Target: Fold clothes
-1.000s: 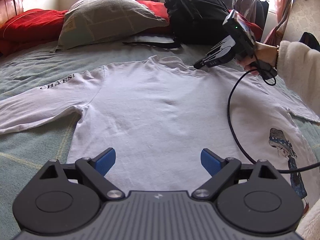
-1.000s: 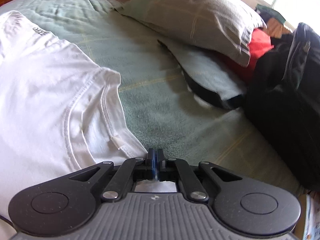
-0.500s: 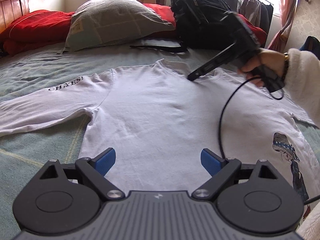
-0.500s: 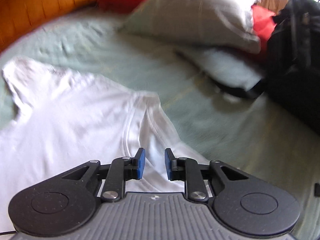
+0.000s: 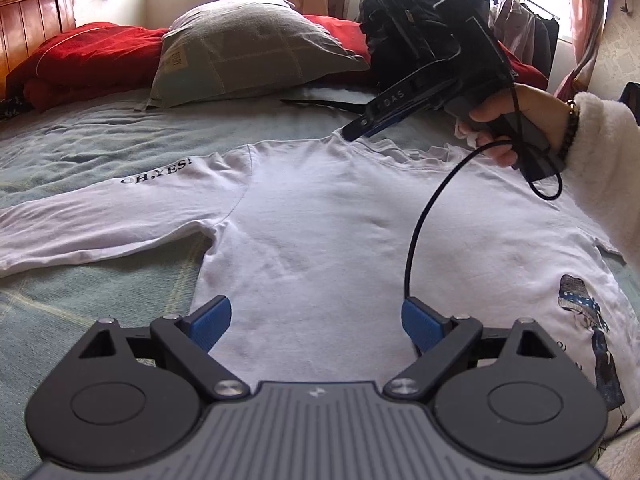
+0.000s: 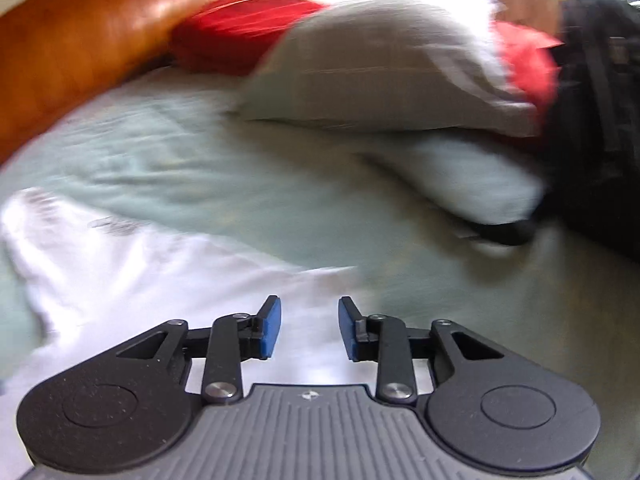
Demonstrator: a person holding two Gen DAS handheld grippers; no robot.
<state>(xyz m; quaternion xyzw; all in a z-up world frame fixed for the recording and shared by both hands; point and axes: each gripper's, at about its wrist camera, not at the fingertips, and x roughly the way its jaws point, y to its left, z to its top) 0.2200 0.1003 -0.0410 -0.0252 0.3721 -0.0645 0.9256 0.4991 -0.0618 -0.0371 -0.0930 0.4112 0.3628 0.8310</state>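
right gripper (image 5: 354, 133) hovering at the collar of the white long-sleeve shirt (image 5: 328, 232), pads spread apart with nothing between them; left gripper (image 5: 316, 320) spread wide too, low over the hem. shirt spread flat, back up, on the green bedspread (image 5: 100, 136), sleeves out to the sides. likely snags: pinching only the top layer at the neck, dragging the black cable (image 5: 424, 216) through a fold, bunching the cloth by lifting one side alone.
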